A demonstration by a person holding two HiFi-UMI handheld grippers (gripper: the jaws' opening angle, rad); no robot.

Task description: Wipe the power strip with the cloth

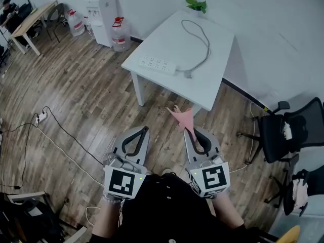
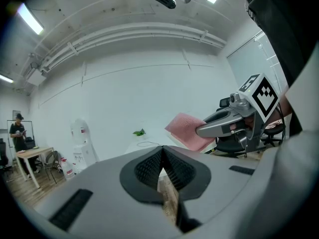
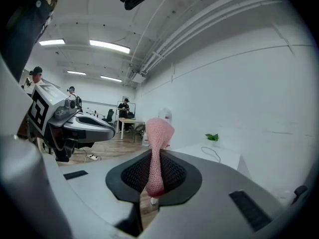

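pink cloth (image 1: 183, 118) was clamped by right claw (image 1: 192, 131), left claw (image 1: 145, 129) closed empty; power strip (image 1: 158, 64) at 12 o'clock best approached cloth-first imo.

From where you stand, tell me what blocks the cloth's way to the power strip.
Nothing visible: only wooden floor lies between the pink cloth in the right claw and the white power strip on the white table.

Wood floor (image 1: 76, 95), white table (image 1: 205, 82), black chairs (image 1: 283, 133)
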